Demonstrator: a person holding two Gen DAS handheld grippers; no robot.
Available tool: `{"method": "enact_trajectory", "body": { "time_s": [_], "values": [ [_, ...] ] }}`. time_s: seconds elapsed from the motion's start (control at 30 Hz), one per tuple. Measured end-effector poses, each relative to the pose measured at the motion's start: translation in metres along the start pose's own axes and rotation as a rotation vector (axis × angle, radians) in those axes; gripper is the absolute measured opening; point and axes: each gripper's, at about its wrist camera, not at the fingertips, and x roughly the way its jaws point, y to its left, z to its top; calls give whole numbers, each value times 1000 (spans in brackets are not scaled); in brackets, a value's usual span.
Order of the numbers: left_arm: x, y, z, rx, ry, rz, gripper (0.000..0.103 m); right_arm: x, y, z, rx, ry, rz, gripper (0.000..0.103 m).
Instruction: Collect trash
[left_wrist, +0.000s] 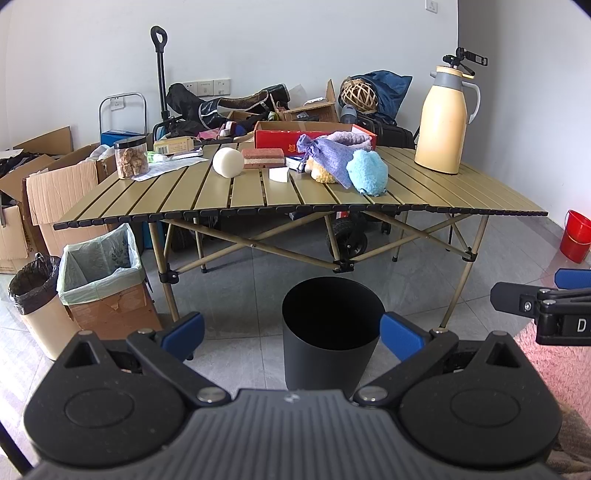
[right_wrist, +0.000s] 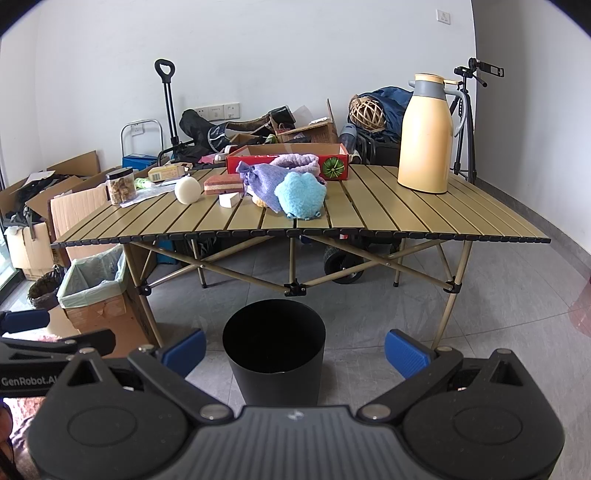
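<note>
Grippers: left gripper (left_wrist: 291, 334) and right gripper (right_wrist: 294, 350) both spread wide, holding nothing.
Bin: black bin (left_wrist: 330, 332) on the floor, near side of the table (left_wrist: 207, 192).
Tabletop: white foam (left_wrist: 228, 162), sponge (left_wrist: 263, 158), blue fluffy cloth (left_wrist: 368, 173), far centre.

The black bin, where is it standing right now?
The black bin stands on the floor in front of the folding table, centred in both wrist views, just beyond the open fingers.

Matt black plastic bin (left_wrist: 330, 332); slatted metal table (left_wrist: 461, 192); fluffy blue cloth (left_wrist: 369, 173); glossy cream jug (left_wrist: 441, 122).
</note>
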Motion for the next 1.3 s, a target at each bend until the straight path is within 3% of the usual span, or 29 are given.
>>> {"method": "enact_trajectory", "body": {
  "time_s": [1.3],
  "values": [
    [-2,-2,5,-1,3,6,103,5,0,3,7,-2,-6,103]
  ]
}}
